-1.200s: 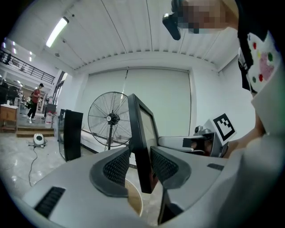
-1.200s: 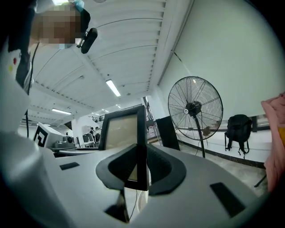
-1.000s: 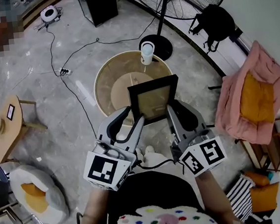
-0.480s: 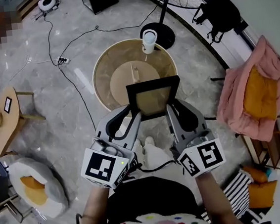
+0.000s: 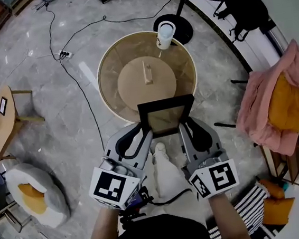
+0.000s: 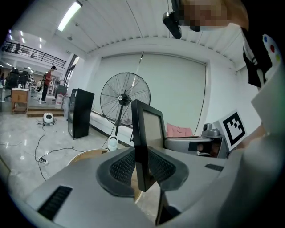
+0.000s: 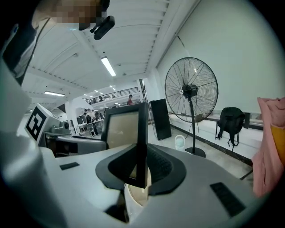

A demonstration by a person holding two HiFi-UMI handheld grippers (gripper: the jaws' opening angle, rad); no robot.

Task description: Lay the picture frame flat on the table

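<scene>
Hovering upright at the near rim of the bench (image 5: pixel 111 67), the stiff, light, probably breakable picture frame (image 5: pixel 166 115) is clamped by its side rails in the right tool (image 5: pixel 185 129) and the left tool (image 5: pixel 146 134), its jaws just closed.

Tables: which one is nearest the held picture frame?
The big round table just beyond the picture frame; the small wooden table stands far off at the left.
</scene>
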